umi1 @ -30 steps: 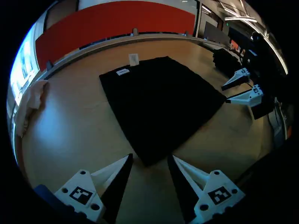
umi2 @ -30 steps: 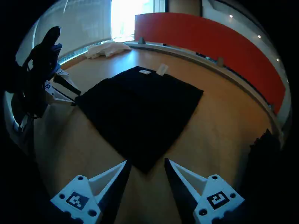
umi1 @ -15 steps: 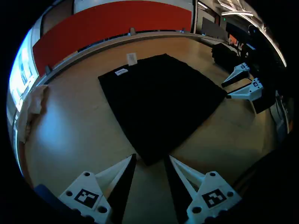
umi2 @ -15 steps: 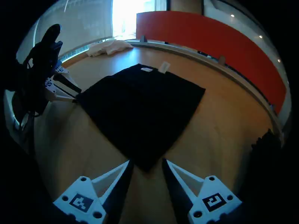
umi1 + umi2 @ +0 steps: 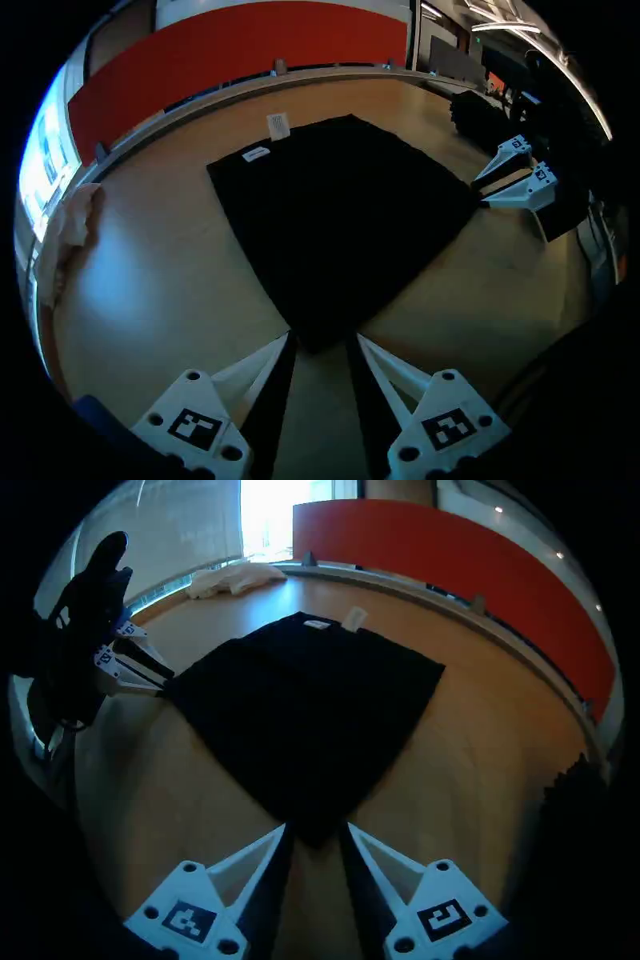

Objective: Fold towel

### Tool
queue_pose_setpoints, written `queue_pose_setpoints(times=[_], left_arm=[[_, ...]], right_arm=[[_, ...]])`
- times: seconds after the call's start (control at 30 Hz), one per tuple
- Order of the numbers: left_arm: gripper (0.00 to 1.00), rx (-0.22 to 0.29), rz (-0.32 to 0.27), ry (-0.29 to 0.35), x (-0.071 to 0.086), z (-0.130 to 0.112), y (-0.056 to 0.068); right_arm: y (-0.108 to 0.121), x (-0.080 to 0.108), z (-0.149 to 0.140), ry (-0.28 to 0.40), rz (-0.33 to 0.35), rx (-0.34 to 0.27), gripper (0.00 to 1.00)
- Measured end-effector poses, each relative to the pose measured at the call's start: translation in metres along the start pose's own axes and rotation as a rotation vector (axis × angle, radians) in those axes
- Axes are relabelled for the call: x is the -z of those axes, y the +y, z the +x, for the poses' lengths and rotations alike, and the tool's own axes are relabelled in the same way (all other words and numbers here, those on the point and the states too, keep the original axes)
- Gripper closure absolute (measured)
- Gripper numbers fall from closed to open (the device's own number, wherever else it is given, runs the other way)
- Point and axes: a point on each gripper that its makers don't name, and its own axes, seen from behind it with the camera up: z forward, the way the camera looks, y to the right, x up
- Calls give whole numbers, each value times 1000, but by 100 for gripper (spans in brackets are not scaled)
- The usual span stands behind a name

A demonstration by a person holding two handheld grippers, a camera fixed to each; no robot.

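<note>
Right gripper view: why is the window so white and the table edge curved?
Right gripper view: daylight overexposes the window; the fisheye lens bends the table edge. Left gripper view: bluish glare on the table; the towel shows no detail.

left gripper (image 5: 320, 352): fingers apart | right gripper (image 5: 314, 840): fingers apart

L claw (image 5: 320, 340), jaws apart, straddles near corner of blk towel (image 5: 336, 208) on table (image 5: 160, 264).
</note>
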Motion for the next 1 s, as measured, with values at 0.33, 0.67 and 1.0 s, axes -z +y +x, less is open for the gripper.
queue_pose_setpoints(times=[0.33,0.67,1.0], left_arm=[[77,0,6,-12,1,-1,-2],[88,8,12,-20,1,-1,-5],[88,55,10,-7,12,7,-5]], right_arm=[[1,0,1,-6,-3,-17,78],[-2,1,2,-10,-2,-25,81],[-3,10,13,8,-9,-17,81]])
